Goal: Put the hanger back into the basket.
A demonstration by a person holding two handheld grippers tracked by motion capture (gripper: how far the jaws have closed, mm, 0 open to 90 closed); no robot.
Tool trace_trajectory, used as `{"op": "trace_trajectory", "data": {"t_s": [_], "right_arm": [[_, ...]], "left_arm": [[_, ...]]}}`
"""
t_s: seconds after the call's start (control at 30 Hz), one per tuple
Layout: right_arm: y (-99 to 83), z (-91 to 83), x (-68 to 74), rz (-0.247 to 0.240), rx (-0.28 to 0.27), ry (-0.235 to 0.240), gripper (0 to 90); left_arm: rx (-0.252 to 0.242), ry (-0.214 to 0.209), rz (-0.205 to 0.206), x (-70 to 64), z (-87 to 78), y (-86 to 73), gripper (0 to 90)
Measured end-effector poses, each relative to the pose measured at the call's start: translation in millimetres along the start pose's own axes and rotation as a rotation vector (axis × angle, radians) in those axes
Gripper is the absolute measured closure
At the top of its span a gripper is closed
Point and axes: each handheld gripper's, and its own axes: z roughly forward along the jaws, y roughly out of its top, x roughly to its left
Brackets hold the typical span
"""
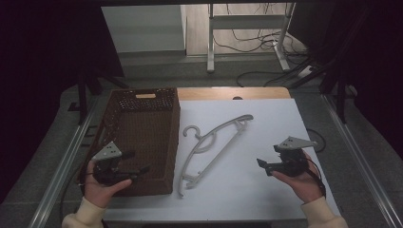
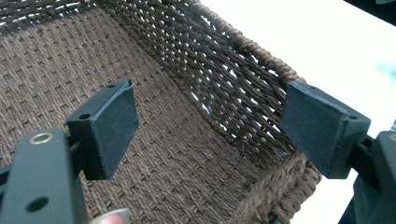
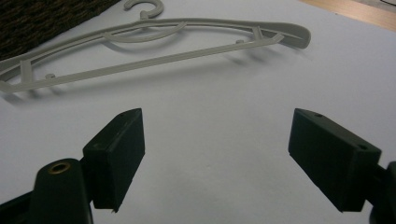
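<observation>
A pale grey plastic hanger [image 1: 212,143] lies flat on the white table, running diagonally, its hook toward the brown woven basket [image 1: 124,134]. The same hanger [image 3: 154,44] lies ahead of my right gripper [image 3: 215,158], whose jaws are spread wide with nothing between them. In the high view my right gripper [image 1: 265,166] hovers to the hanger's right, pointing left. My left gripper [image 1: 138,164] is held over the basket's near end; its jaws stand open and empty above the basket floor [image 2: 56,70], near the right wall [image 2: 224,84].
The basket takes up the table's left side and holds nothing. White table surface [image 1: 266,128] lies bare to the right of the hanger. A strip of wood [image 1: 233,93] edges the far side. Metal rails [image 1: 366,166] run along both table sides.
</observation>
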Motion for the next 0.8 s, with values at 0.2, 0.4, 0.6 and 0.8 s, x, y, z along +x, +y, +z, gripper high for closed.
{"op": "trace_trajectory", "data": {"t_s": [0.2, 0.4, 0.6, 0.8], "right_arm": [[-1.4, -0.9, -0.8, 0.004, 0.004, -0.001, 18.5], [-2.0, -1.3, -0.9, 0.004, 0.01, -0.005, 18.4], [-1.7, 0.0, -0.3, 0.011, 0.012, -0.004, 18.5], [0.9, 2.9, 1.5, 0.003, 0.017, 0.0, 19.3]], "left_arm": [[0.0, -0.001, 0.005, 0.4, 0.5, 0.8, 18.7], [0.004, -0.004, 0.006, 1.0, 2.0, 0.9, 18.7], [0.003, -0.005, 0.005, 0.7, 1.1, -0.2, 18.8], [0.003, -0.003, 0.005, 0.3, -1.3, -1.5, 18.8]]}}
